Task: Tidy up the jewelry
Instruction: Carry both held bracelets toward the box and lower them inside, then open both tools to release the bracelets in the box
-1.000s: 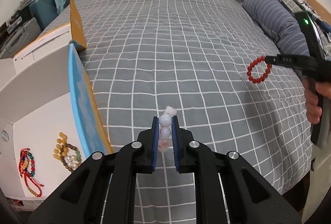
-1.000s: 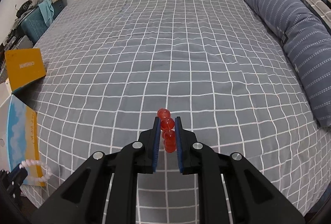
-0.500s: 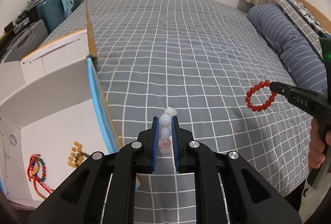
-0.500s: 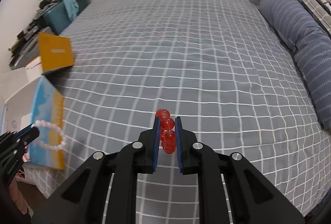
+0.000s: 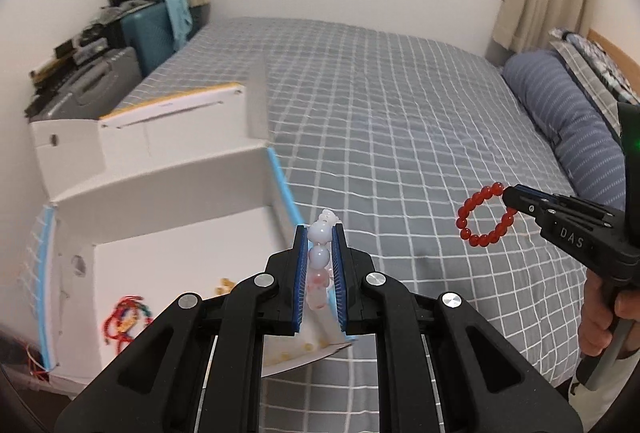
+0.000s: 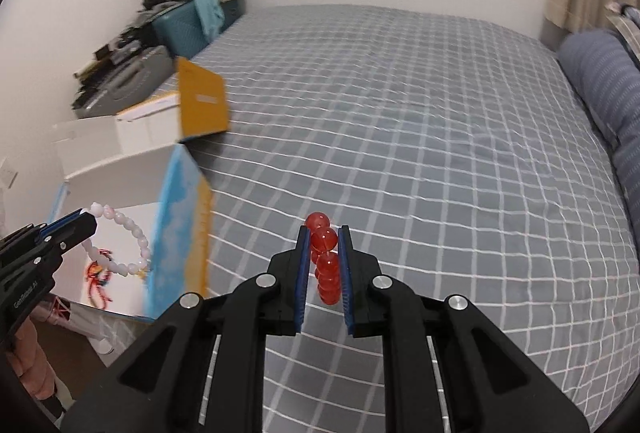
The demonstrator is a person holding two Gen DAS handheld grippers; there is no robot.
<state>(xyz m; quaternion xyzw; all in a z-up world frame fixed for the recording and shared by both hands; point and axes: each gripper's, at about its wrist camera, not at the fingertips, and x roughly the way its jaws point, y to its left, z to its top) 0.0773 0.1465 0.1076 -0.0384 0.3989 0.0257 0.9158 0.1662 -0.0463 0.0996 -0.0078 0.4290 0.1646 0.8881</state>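
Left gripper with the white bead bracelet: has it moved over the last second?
Yes. The left gripper carried the white bead bracelet toward the open white box.

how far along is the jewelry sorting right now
Partly done. A red corded bracelet and some yellow beads already lie in the open white box. In hand: the left gripper holds a pale pink bead bracelet by the box, the right gripper a red bead bracelet over the bed. Both remain to be placed.

a grey bedspread (image 6: 420, 137) is showing a white grid; red bracelet (image 5: 484, 215), pale white-pink bracelet (image 6: 120, 237), white box (image 5: 168, 257) edged blue.
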